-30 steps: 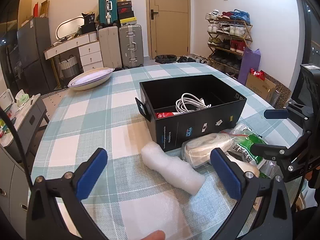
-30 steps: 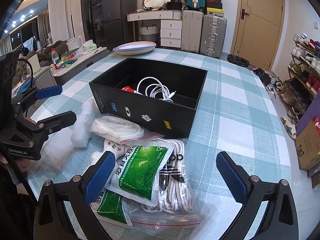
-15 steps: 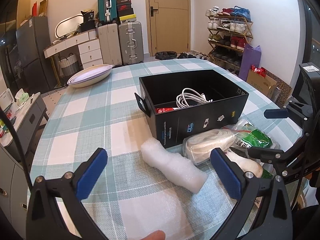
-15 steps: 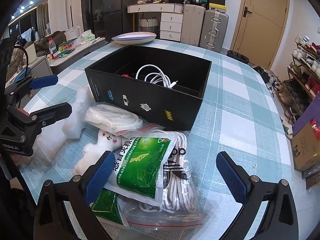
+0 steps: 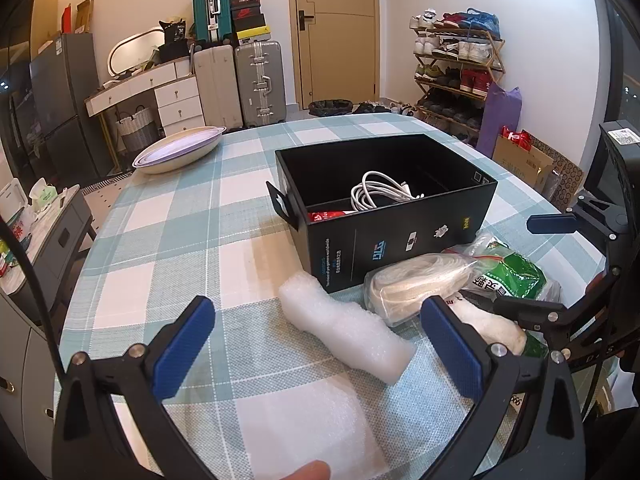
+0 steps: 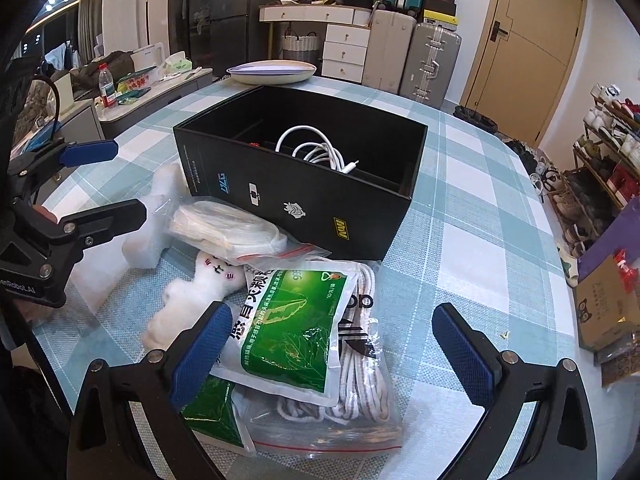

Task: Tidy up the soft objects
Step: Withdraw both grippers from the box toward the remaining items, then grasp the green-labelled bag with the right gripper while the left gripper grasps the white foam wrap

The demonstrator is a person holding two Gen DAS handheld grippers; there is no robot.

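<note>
Left hand-held gripper (image 5: 316, 340) wide open, over foam roll (image 5: 344, 328)

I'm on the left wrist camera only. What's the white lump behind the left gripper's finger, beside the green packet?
Observer: A white plush toy with a stitched face.
Operator: Anything under the green packet?
Observer: Yes. The green packet lies on a clear zip bag holding coiled white cord.
Operator: Is the right gripper holding something?
Observer: No. The right gripper is open, above that packet.
</note>
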